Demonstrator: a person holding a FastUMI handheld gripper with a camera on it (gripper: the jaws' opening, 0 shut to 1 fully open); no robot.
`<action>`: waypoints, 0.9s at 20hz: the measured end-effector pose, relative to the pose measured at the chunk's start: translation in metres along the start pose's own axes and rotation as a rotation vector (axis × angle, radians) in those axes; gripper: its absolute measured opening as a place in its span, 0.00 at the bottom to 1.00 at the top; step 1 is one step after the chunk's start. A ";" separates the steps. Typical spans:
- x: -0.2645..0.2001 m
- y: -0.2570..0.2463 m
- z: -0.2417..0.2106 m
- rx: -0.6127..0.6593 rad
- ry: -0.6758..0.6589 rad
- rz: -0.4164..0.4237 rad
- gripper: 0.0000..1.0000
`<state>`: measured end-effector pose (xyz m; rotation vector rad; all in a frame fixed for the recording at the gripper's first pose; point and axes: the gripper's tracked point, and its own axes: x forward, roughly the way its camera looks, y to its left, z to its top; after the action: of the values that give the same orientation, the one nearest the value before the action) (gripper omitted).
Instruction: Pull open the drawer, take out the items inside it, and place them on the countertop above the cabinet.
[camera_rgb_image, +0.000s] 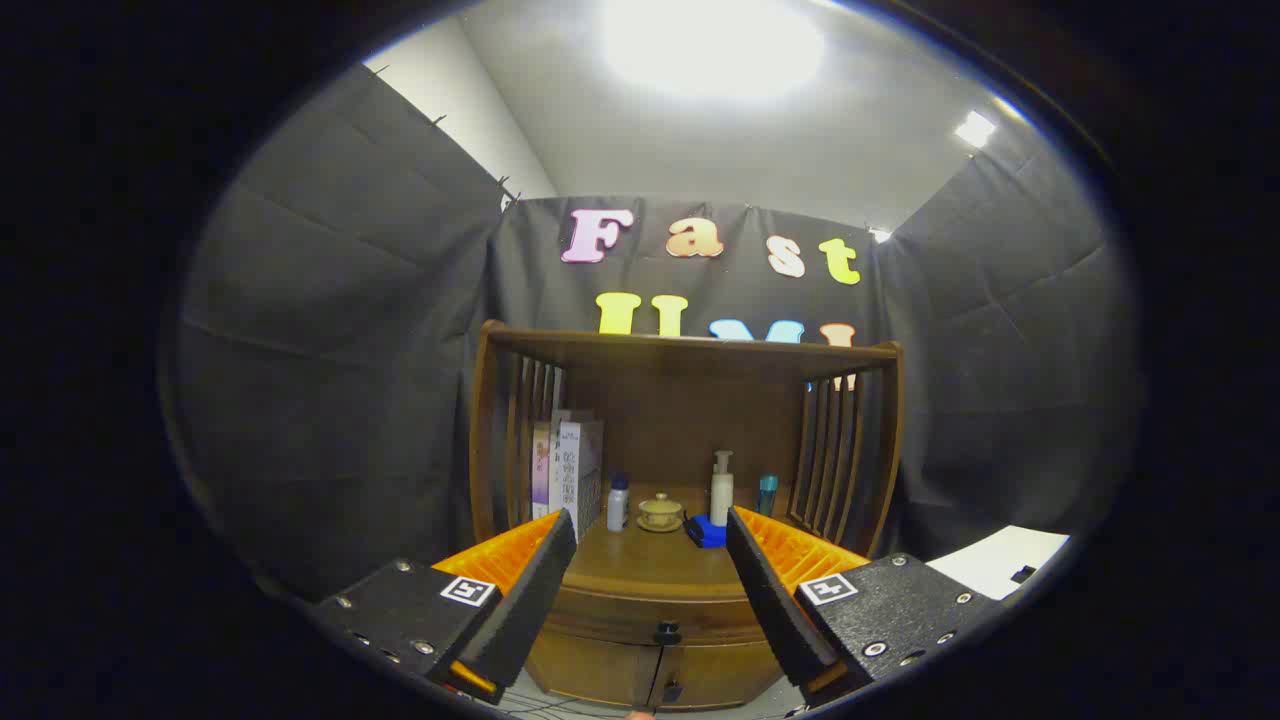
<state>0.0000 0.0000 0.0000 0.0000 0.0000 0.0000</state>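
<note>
The claw (650, 545) gapes wide, empty; the closed drawer (655, 612) sits beyond.

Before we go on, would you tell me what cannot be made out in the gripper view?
- Drawer contents: hidden, its front is closed.
- Boxes by the left slats: print too small.
- Countertop front corners: covered by the open gripper.
- Cabinet doors below the knob: cut off at the view's lower edge.

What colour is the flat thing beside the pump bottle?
Blue, beside the white pump bottle, in the gripper view.
</note>
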 end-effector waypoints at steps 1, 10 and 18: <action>0.001 -0.004 -0.003 0.007 0.004 -0.011 0.94; 0.013 0.013 -0.037 0.036 0.067 0.018 0.94; 0.015 0.040 -0.048 0.030 0.082 0.074 0.94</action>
<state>0.0147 0.0399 -0.0476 0.0302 0.0820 0.0741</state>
